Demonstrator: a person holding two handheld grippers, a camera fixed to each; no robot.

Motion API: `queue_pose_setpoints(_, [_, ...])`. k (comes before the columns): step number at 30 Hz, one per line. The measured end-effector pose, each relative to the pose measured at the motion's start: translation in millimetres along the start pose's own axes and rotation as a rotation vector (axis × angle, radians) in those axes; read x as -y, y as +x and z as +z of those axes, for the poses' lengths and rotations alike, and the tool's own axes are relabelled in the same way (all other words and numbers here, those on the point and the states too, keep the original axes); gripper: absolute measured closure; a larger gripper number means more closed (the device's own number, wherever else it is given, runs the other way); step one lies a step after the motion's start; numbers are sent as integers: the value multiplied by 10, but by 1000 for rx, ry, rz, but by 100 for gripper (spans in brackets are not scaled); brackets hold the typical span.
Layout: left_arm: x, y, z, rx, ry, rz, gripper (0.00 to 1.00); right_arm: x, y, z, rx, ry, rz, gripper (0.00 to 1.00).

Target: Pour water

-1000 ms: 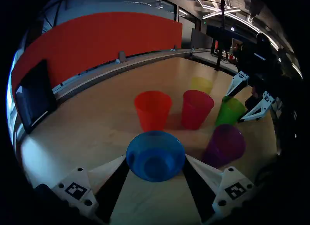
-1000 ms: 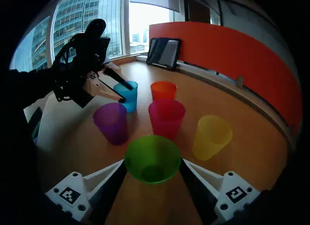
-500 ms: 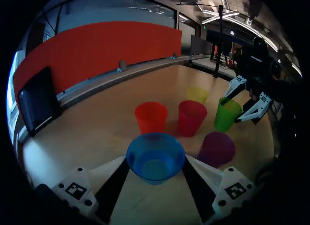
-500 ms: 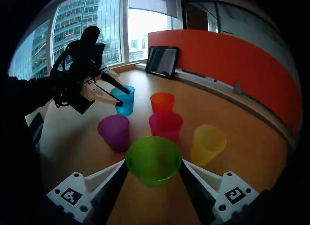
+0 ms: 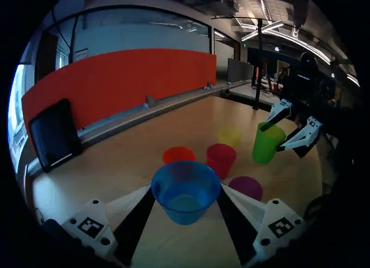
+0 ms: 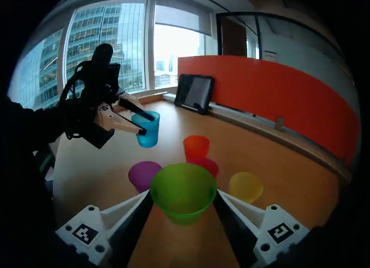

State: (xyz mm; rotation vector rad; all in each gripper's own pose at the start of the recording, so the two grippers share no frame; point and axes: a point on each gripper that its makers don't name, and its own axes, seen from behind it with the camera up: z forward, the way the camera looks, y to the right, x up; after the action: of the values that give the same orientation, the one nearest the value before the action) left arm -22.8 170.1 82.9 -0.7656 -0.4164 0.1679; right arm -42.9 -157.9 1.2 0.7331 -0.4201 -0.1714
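1. My L gripper (image 5: pixel 185 194): jaws clamped on both sides of the blue cup (image 5: pixel 186 189). Cup was upright, mouth toward the cam, in the air above the worktop (image 5: pixel 138 152).
2. My R gripper (image 6: pixel 182 198): jaws clamped the same way on the green cup (image 6: pixel 183 191). It was upright and off the worktop too.
3. In the R gripper view the blue cup hung upper left, in front of the windows (image 6: pixel 92 46). In the L gripper view the green cup hung at right. The two cups were well apart.
4. Water: there was a paler patch at the btm of each held cup, but I couldn't tell if it was liquid.
5. Four more cups stood on the worktop:
   - orange cup (image 5: pixel 179 155) and red cup (image 5: pixel 220 158) side by side
   - yellow cup (image 5: pixel 230 135) just behind the red
   - purple cup (image 5: pixel 246 187) nearest, just beside my L jaws
6. Bkgd: a black tablet (image 5: pixel 54 134) leaned vs. the orange wall panel (image 5: pixel 120 78) at the worktop's far edge.
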Motion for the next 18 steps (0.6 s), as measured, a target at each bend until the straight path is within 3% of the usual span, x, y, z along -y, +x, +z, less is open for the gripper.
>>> queue_pose_setpoints(18, [-110, 573, -445, -173, 16, 8, 13, 111, 704, -59, -196, -28, -15, 8])
